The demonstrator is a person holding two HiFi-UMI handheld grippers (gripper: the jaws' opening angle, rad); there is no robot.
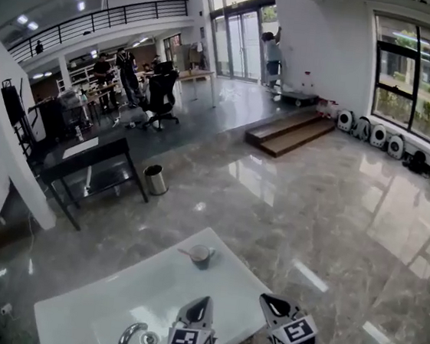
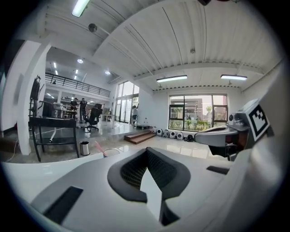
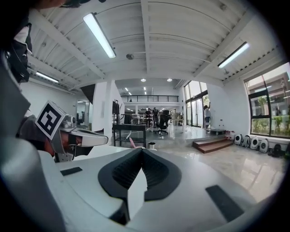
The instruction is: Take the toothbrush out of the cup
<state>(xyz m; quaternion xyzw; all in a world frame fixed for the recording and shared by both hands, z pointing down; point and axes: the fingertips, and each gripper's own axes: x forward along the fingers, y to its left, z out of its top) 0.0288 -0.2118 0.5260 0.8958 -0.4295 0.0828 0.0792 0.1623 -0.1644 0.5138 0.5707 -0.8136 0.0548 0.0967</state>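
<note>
The cup (image 1: 201, 257) stands on the white counter (image 1: 100, 301), and the pink toothbrush (image 1: 186, 252) leans out of it. The left gripper (image 1: 199, 307) and the right gripper (image 1: 271, 303) are side by side, well short of the cup. Both have their jaws pressed together with nothing between them.

No text, brand or number is legible; only wordless square markers (image 1: 189, 340) are carried on the left gripper (image 1: 201, 304) and right gripper (image 1: 272, 302).
</note>
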